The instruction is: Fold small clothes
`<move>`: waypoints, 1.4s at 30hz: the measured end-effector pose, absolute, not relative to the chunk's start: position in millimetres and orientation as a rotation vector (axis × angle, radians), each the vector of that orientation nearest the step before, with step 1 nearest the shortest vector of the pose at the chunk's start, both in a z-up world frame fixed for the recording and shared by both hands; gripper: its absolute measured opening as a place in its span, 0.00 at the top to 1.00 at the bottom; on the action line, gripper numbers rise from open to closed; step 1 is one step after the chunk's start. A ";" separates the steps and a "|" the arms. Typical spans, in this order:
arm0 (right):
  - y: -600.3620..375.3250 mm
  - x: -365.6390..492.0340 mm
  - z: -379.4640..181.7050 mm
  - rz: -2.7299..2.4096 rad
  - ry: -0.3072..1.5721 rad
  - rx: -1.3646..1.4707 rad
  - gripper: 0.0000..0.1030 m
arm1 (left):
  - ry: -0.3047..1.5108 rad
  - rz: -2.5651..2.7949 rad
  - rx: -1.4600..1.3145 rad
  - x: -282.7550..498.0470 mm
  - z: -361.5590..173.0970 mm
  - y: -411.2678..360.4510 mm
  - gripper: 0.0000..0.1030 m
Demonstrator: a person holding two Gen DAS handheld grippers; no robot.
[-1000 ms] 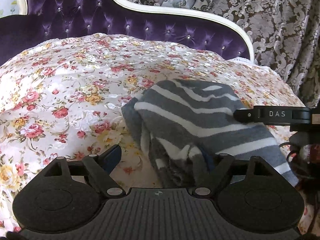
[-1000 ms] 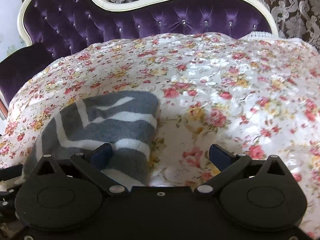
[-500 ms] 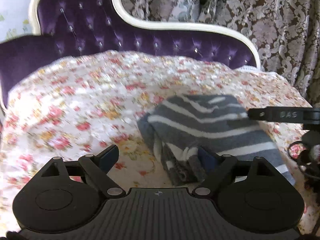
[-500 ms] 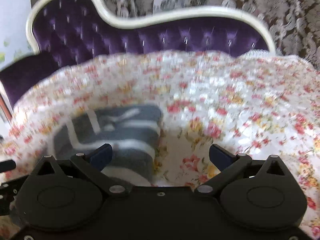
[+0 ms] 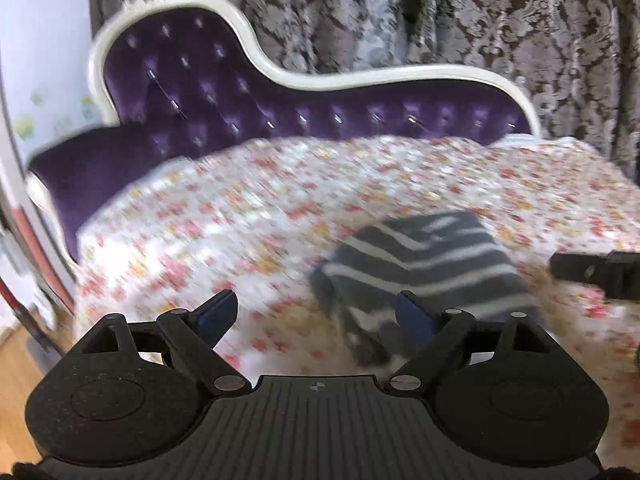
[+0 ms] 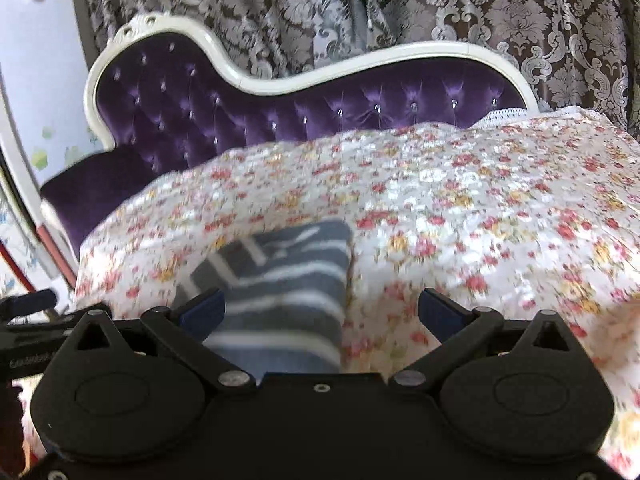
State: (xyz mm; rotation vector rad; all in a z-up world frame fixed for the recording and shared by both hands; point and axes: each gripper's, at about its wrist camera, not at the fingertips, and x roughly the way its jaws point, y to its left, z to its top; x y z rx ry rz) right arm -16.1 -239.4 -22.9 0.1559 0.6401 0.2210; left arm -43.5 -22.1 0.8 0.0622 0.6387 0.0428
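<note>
Both grippers were released: the left gripper (image 5: 318,314) and the right gripper (image 6: 322,308) stood spread wide with nothing between the fingers. That fits a finished fold, I judged. The striped grey garment (image 5: 424,268) lay folded into a compact bundle on the floral bedspread (image 6: 480,208), toward its near edge, well apart from the purple tufted headboard (image 6: 280,120).
</note>
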 end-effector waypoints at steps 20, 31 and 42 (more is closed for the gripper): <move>-219.4 -70.6 -35.6 0.206 0.730 0.084 0.01 | 0.739 0.017 0.016 -73.1 -18.2 -19.2 0.16; -215.3 -70.0 -36.9 0.208 0.743 0.070 0.01 | 0.769 0.031 -0.007 -75.4 -23.3 -13.1 0.16; -212.6 -67.4 -39.7 0.220 0.758 0.071 0.01 | 0.786 0.029 -0.019 -77.1 -27.1 -11.3 0.16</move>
